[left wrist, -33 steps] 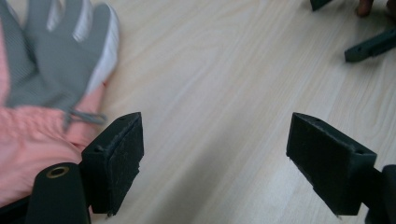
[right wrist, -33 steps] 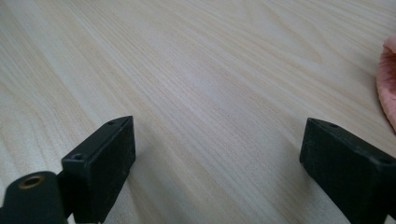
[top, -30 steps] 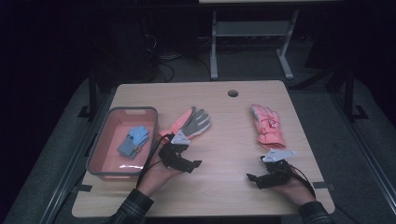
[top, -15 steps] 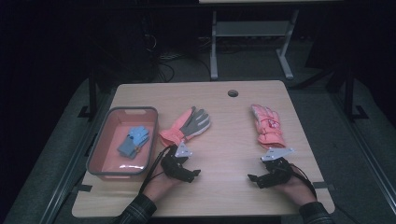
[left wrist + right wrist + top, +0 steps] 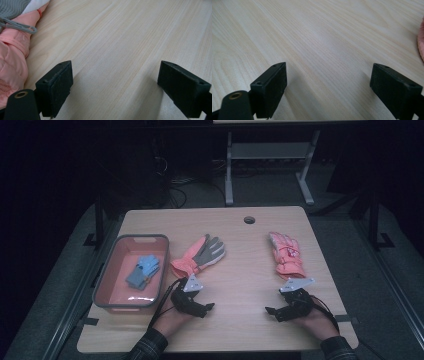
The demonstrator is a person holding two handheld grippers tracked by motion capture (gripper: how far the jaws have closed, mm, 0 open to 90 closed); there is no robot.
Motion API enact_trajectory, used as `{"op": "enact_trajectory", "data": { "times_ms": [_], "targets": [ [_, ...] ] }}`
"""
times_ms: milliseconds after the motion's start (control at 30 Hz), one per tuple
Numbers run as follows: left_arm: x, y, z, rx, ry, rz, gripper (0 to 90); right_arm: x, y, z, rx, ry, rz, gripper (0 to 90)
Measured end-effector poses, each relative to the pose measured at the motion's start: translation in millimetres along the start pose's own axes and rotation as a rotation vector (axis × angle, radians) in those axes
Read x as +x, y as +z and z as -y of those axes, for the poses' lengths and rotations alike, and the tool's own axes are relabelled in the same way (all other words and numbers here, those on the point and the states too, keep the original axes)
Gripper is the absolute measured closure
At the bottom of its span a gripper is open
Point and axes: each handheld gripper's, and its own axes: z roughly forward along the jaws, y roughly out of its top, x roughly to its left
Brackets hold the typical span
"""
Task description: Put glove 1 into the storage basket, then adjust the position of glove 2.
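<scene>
The wooden table (image 5: 250, 250) is carrying every item. A pink tray (image 5: 102, 285) is sitting along its left edge, holding a small blue glove (image 5: 142, 271). A pink and grey glove (image 5: 200, 256) is lying flat just right of the tray, and a second pink glove (image 5: 286, 255) is lying nearer the right edge. The left gripper (image 5: 210, 306) is resting near the front edge, just below the pink and grey glove's cuff; its jaws have just been opening and are standing wide, nothing between them. The right gripper (image 5: 270, 311) is resting near the front right corner, jaws wide over bare wood.
</scene>
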Motion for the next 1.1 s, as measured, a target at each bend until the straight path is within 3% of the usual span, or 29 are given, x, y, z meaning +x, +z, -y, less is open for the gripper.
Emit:
{"op": "enact_trajectory", "data": {
  "times_ms": [67,267,533,700,733,867,933,967,1100],
  "targets": [
    [-0.1,-0.7,-4.5,0.032,0.000,-0.006,14.6,0.2,0.0,-0.1,-0.003,0.001,-0.002,13.9],
    [4.8,-8.1,-27.5,-0.019,-0.014,-0.047,22.9,0.1,0.0,-0.2,-0.003,0.005,-0.004,13.9],
    [18.4,-6.1,-52.0,-0.024,-0.010,-0.116,35.0,0.0,0.4,0.2,-0.005,0.003,-0.006,13.8],
    [32.6,-1.7,-69.1,-0.020,-0.029,-0.150,58.3,-0.6,-0.1,0.9,-0.006,0.004,-0.009,13.9],
    [35.6,-0.6,-72.3,-0.019,-0.032,-0.161,58.3,-0.7,-0.3,1.0,-0.005,0.007,-0.010,13.8],
    [51.3,6.7,-83.4,0.031,-0.059,-0.199,78.5,-1.3,-0.6,1.5,-0.008,0.006,-0.011,13.9],
    [60.0,9.7,-86.1,0.028,-0.078,-0.212,87.4,-1.4,-0.7,1.7,-0.008,0.006,-0.011,13.9],
    [67.4,13.7,-87.5,0.054,-0.101,-0.250,89.6,-1.4,-0.9,1.9,-0.009,0.008,-0.012,13.9],
    [77.1,18.7,-86.7,0.076,-0.131,-0.281,89.6,-1.5,-1.3,2.3,-0.009,0.009,-0.014,13.9]
  ]
}}
